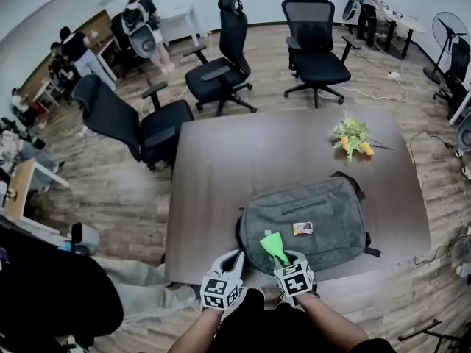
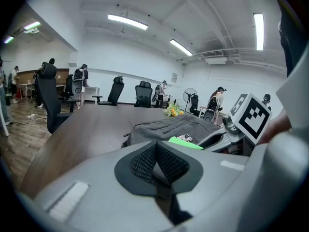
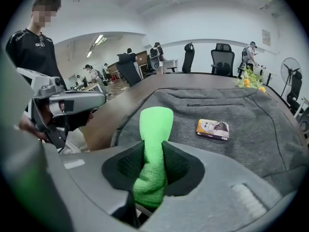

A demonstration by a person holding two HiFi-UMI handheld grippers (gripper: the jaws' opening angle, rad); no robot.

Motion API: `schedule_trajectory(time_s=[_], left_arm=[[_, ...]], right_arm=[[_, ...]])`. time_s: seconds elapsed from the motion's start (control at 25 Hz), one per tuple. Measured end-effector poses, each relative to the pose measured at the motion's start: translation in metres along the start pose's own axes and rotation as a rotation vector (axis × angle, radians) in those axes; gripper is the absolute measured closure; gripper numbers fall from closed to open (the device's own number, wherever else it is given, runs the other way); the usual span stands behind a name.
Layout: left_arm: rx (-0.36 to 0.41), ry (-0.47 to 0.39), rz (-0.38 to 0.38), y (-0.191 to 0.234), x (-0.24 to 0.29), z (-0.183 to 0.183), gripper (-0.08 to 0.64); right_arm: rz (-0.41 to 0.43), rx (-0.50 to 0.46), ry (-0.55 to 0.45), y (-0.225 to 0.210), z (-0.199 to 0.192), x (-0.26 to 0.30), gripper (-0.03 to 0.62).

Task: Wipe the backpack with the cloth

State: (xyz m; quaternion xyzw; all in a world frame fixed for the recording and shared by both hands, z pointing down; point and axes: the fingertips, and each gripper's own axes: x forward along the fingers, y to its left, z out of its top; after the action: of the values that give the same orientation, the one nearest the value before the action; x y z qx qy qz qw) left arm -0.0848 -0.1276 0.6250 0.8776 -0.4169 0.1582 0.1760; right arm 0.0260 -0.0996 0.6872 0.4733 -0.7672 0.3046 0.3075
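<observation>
- On the dark tabletop (image 1: 257,153), a grey backpack (image 1: 324,215) is lying flat close to the near edge, with its front side facing up.
- The right gripper (image 1: 283,262) is holding a green cloth (image 1: 274,245). Its jaws are pressing on the folded cloth from both sides, and the free end of the cloth is sticking out in front of them.
- The cloth is hanging over the near-left part of the backpack. I cannot tell if it is touching the fabric.
- The left gripper (image 1: 234,265) is hovering at the near edge of the tabletop, just beside the near-left corner of the backpack. Its jaws are pressing together, with nothing between them.
- A small card (image 1: 302,228) is lying on the front of the backpack, below a closed zipper (image 1: 298,210) and to the right of the cloth.
- Some flowers (image 1: 352,137), yellow and green, are lying on the far right part of the tabletop, well apart from the backpack.
- Black chairs (image 1: 221,72) are standing on the wooden floor (image 1: 110,190) behind and to the left of the tabletop.
- Several people (image 1: 143,20) are standing farther away in the room, near the walls.
- A fan (image 1: 447,31) is standing at the far right side of the room.
</observation>
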Motion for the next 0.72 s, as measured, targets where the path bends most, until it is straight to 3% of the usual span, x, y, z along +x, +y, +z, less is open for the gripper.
schedule_trajectory(time_s=[0.28,0.72], left_arm=[[0.018,0.0,-0.026,-0.011,0.009,0.004,0.54],[0.015,-0.015,-0.072,-0.033,0.022,0.014,0.54]], right_arm=[[-0.117,-0.028,-0.007,-0.043,-0.01,-0.021,0.491],[-0.283,0.025,-0.005,-0.111,-0.016,-0.064,0.489]])
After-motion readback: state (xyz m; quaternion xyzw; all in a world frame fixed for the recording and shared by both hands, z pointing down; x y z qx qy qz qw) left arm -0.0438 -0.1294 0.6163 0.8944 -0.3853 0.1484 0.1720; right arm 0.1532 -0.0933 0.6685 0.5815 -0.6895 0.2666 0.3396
